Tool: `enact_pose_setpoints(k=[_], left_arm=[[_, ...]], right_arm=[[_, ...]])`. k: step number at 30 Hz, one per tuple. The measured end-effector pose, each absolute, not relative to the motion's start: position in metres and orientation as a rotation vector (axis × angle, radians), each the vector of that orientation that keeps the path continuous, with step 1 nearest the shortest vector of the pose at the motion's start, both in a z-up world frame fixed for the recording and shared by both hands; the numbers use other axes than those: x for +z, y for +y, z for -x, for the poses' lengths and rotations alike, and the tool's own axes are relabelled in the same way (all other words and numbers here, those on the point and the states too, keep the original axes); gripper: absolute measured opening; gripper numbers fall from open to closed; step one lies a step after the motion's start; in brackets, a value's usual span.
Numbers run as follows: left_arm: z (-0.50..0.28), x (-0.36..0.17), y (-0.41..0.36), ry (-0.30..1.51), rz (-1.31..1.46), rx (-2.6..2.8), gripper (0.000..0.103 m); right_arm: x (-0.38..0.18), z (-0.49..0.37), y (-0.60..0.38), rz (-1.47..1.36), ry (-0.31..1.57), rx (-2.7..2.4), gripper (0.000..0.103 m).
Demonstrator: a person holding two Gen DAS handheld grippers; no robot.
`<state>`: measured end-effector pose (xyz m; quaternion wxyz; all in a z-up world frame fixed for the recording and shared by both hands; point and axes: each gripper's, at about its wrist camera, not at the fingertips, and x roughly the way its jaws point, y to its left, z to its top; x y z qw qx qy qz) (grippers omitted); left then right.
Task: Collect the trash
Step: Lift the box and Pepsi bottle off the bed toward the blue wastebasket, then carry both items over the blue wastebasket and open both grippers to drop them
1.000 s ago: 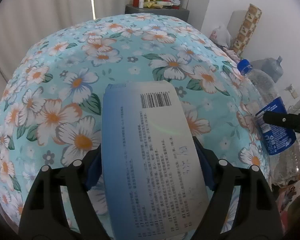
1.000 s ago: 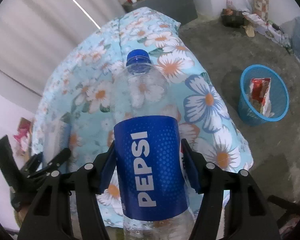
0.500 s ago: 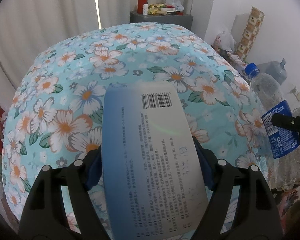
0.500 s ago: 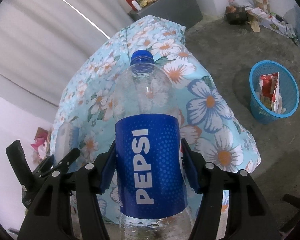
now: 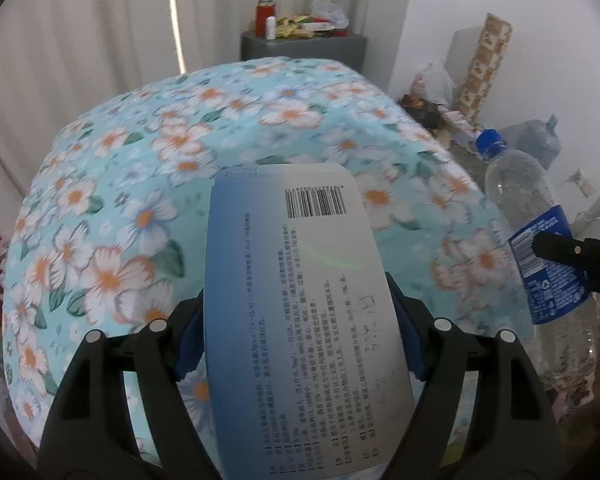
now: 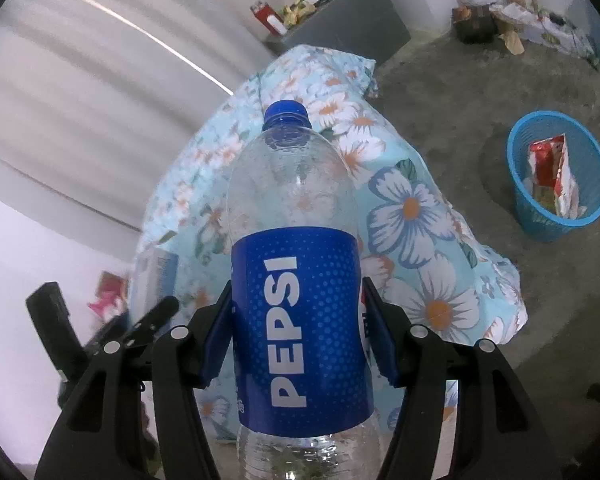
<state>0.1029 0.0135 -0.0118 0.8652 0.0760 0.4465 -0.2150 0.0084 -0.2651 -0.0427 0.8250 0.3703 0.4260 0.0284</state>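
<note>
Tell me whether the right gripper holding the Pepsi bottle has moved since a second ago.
Yes. The right gripper, clamped on the Pepsi bottle, has swung away from the blue trash basket, which has slid toward the frame's right edge.

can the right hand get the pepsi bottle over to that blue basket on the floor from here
Probably yes. The right gripper is clamped on the bottle, and the blue basket stands open-topped on bare floor past the flowered cloth, with nothing between. A red wrapper inside still leaves room.
</note>
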Motion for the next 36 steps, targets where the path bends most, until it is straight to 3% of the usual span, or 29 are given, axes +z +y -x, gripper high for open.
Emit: enact_pose_setpoints(k=[9,15,19,27,33,35,36], left_arm=[[-0.109,0.023,-0.075,0.865,-0.205,-0.656,0.072],[-0.125,0.024,-0.204,0.938,-0.232,-0.9,0.072],[-0.137,-0.011,-0.295,1.085,-0.279,-0.993,0.072],[-0.179,-0.141,-0.431,1.452,-0.384,-0.893,0.072],[-0.21,-0.2,-0.486,1.536,-0.372,-0.8,0.077],[-0.217,-0.221,-0.501,1.579,-0.361,-0.775,0.085],[-0.218,-0.229,-0.504,1.594,-0.345,-0.76,0.085]], right_arm=[[-0.028,0.04,-0.338,-0.936,0.702,-0.051,0.058],[-0.049,0.103,-0.423,-1.081,0.576,-0.32,0.058],[-0.087,0.129,-0.47,-1.158,0.585,-0.482,0.058],[-0.178,0.11,-0.528,-1.325,0.655,-0.542,0.059],[-0.234,0.053,-0.582,-1.357,0.72,-0.538,0.061],[-0.257,0.03,-0.603,-1.354,0.77,-0.543,0.075],[-0.265,0.025,-0.608,-1.345,0.789,-0.552,0.076]])
